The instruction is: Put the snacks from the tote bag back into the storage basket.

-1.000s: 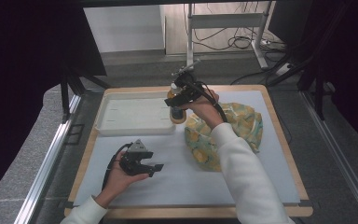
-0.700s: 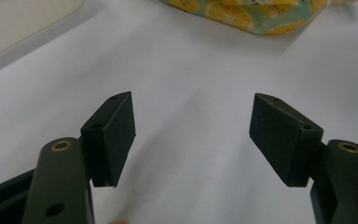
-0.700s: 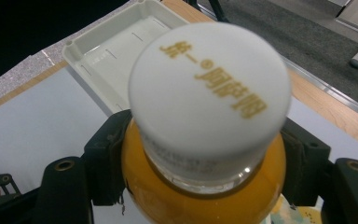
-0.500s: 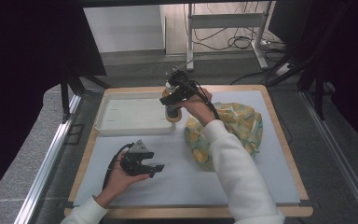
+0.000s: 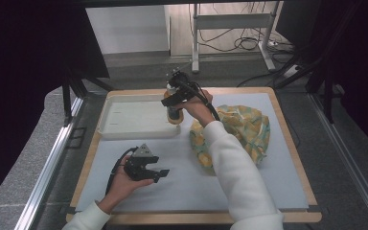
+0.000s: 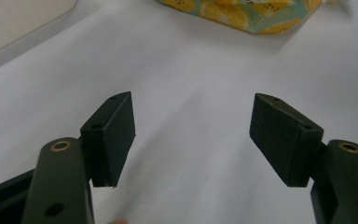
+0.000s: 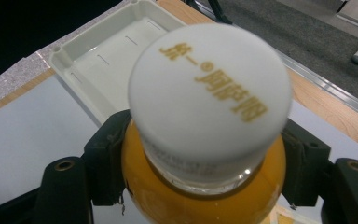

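At the tray (image 5: 124, 125) edge, the right gripper (image 7: 205, 163) clamps a bottle (image 7: 205, 186), its base apparently hidden. The left gripper (image 6: 191, 135) gapes wide, holding nothing.

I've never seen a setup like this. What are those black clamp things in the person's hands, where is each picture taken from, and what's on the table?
A person works at a table with a hand-held two-jaw clamp in each hand. One picture looks down from above; the other two come from small cameras riding on each clamp, looking along its jaws. The right gripper is closed on an orange bottle with a white cap, held by the near right corner of a white tray. The left gripper is open with nothing between its jaws, low over the white mat. A lemon-print cloth bag lies to the right.
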Demonstrator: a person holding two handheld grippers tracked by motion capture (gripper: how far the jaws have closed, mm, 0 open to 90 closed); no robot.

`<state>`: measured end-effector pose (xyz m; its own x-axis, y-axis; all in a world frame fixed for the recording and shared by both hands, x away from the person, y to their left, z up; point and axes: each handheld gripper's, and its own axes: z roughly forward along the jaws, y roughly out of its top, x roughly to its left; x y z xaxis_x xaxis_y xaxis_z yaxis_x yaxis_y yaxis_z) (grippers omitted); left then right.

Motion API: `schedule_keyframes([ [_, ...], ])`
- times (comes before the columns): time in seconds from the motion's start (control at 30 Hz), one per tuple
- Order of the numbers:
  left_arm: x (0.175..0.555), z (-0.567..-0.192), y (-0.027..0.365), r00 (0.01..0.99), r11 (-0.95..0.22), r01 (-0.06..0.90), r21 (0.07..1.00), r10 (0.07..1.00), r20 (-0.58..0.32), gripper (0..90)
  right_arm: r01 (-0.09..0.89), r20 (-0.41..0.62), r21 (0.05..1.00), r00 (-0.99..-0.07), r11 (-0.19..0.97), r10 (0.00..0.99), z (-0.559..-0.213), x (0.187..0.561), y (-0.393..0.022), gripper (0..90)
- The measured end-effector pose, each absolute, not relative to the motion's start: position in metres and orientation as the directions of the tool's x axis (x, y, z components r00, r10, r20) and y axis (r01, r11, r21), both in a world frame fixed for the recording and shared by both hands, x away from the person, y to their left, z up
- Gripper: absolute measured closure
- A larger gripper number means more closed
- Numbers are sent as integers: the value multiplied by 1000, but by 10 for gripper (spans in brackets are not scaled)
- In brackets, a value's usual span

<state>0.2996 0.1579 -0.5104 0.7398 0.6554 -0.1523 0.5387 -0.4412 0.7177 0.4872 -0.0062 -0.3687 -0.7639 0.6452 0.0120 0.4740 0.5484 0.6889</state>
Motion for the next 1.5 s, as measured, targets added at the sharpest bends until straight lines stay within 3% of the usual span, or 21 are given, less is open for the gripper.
schedule_keyframes([
  [1.5, 300, -510, 158, 751, -457, 534, 711, 643, -150, 313, 505, 18, 625, -772, 595, 635, -427, 506, 30, 299],
])
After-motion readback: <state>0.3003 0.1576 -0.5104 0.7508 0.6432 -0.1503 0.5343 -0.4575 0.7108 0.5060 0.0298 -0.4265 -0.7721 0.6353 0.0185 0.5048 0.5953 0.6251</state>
